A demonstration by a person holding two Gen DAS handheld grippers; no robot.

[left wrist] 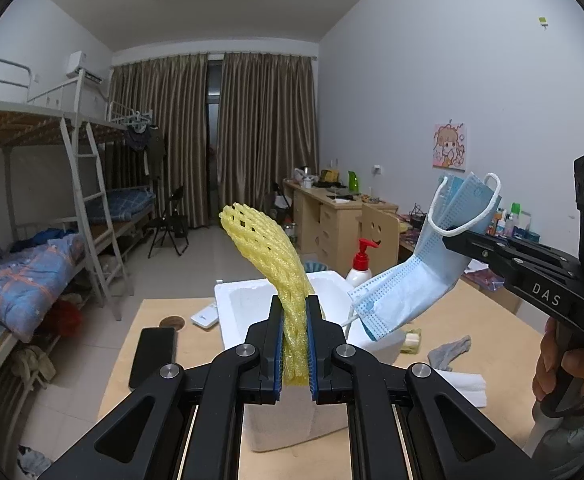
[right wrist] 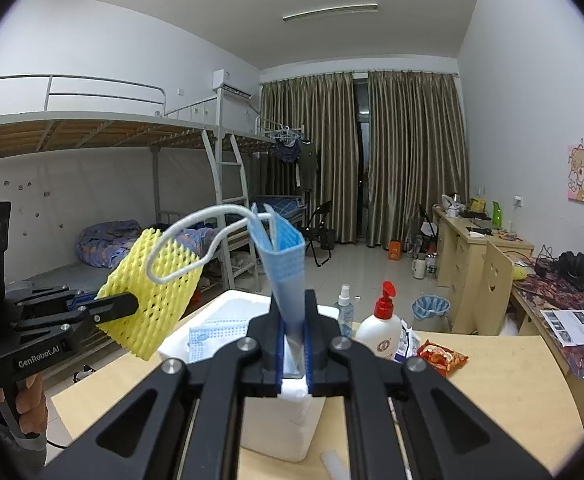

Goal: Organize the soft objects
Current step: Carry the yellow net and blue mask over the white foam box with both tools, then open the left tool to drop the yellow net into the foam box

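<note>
Now: both soft items held aloft above white foam box [left wrist: 248, 300] on bench [left wrist: 484, 344].

Left hand-held gripper [left wrist: 295, 344]: jaws nearly closed, pinching yellow foam net [left wrist: 268, 256] at its lower end. Net squashed flat between blue pads, rest standing up and curling over to the left. Seen from right wrist as a broad mesh sheet [right wrist: 152, 292], gripped at one edge, hanging free above the box's left side.

Right hand-held gripper [right wrist: 294, 340]: jaws fully closed on blue mask [right wrist: 286, 256]. Mask folded lengthways, clamped at one end, far end upright with white ear loops [right wrist: 196, 240] dangling toward the net. From left wrist, mask [left wrist: 408, 288] bends at the grip and droops toward the box.

Another mask [right wrist: 220, 336] already lying in the box. Grey sock [left wrist: 450, 350] loose on bench to the right of box, near a white foam strip [left wrist: 468, 386].

Handling, judged:
- Net: very light, springy, crushes under the pads and likely recovers; no slip risk, but may cling to pads on release.
- Mask: light, limp, pleated; folds wherever clamped. Loops liable to snag on net or on box rim.
- Best hold: mid-body of mask rather than loop; net by one end, as now.
- Sock: soft, limp; pinch at a bunched fold.

Box wall brittle-looking; avoid knocking it with the jaws.
</note>
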